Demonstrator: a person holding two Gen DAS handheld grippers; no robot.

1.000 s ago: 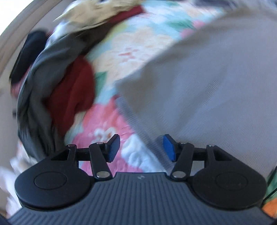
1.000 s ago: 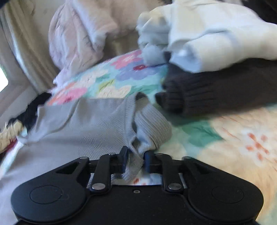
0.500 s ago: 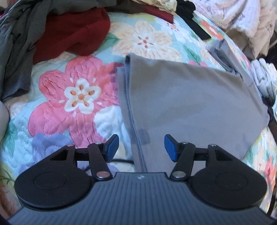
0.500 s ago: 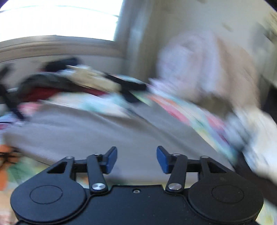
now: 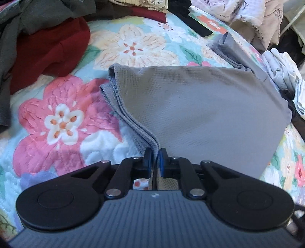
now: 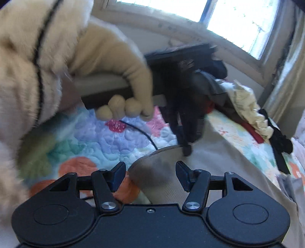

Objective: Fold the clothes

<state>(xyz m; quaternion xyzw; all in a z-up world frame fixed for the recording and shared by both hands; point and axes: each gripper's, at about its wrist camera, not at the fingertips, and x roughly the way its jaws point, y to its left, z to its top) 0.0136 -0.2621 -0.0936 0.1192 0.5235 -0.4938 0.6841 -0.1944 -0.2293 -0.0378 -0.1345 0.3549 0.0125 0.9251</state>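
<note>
On the flowered quilt [image 5: 63, 122] lies the grey garment [image 5: 205, 112], folded flat with its doubled, ribbed edge running toward me. My left gripper [image 5: 154, 162] points down at the near corner of that edge, and its jaws are closing: the blue pads stand almost together with the grey hem pinched between them, the cloth rising in a thin ridge straight into the gap. Beyond the garment, at the far left, sits a heap of dark red cloth [image 5: 51, 47] under a dark green-grey one [image 5: 47, 13]. A black strip [image 5: 192, 21] lies across the quilt farther back, and pale crumpled laundry [image 5: 247, 13] fills the far right corner. Another grey folded part [image 5: 230, 49] pokes out behind the garment's far right edge.

My right gripper [image 6: 150, 171] hangs over the same garment [image 6: 219, 171], which looks beige-grey in this blurred view. Its jaws stand wide apart, with a rounded corner of the cloth lying below and between the fingers; the pads touch nothing. Ahead of it I see the other hand [image 6: 131, 91] in a tan glove, wrapped around the handle of the left gripper [image 6: 187, 148], whose dark tips meet the garment's edge. A fuzzy cream sleeve [image 6: 28, 57] fills the upper left. A thin black cable [image 6: 141, 131] trails over the quilt [image 6: 95, 141] beneath the hand. A bright window [image 6: 238, 21] stands behind the bed.
</note>
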